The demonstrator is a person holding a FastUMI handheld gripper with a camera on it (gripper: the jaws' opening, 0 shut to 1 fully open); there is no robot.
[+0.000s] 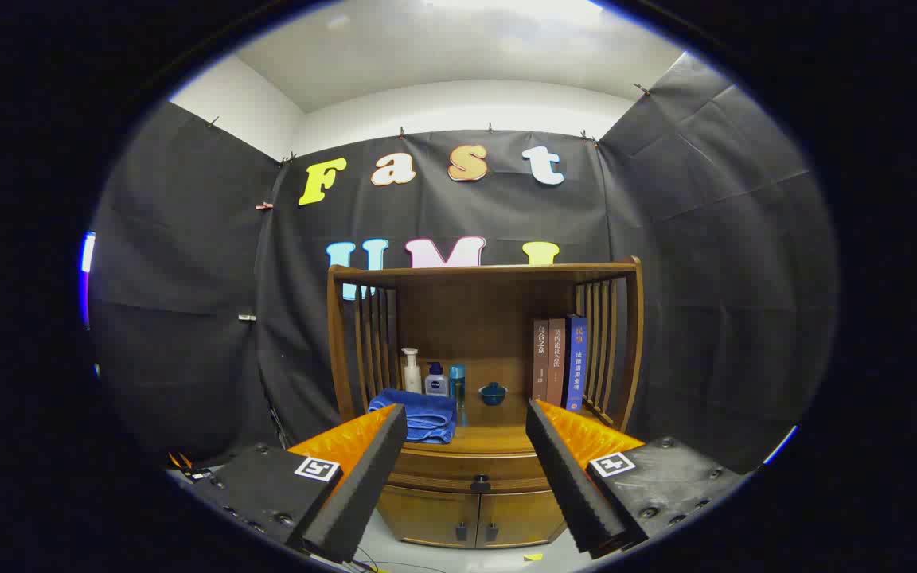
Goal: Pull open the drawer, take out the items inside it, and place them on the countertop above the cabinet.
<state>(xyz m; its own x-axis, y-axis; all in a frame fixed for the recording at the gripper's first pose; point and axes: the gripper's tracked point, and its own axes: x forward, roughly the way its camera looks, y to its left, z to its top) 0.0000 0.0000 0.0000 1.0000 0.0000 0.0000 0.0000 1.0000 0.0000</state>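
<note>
Brown varnished wood: the cabinet (481,350) stands ahead of me against the booth wall, well beyond my fingers (466,422), which are spread wide and grasp nothing.

Left to right on the desk (498,439), the countertop under the shelf hood: a folded blue towel (419,412) at the left, partly behind my left fingertip; behind it a white pump bottle (411,371), a small dark-blue-capped bottle (436,380), and a slim teal bottle (457,383); then a small dark blue lidded bowl (493,393) near the middle; then three upright books (559,363) leaning against the right slats.

Below the desk edge runs the drawer (470,471), closed, with a small dark knob (481,482) at its centre, seen in the gap between my fingers. Beneath it are two cupboard doors (474,519), each with a dark pull.

Judgement: the drawer front is stiff wood, likely to slide with some friction; the knob is small, hard and probably smooth, so slip is the risk. Take hold on the knob itself, one finger on each side, pinch close to the drawer face, and pull straight out, level. Contents cannot be seen yet. Free desk space for them looks best in the middle and right front.

Task stage: approach, drawer not yet touched.
</note>
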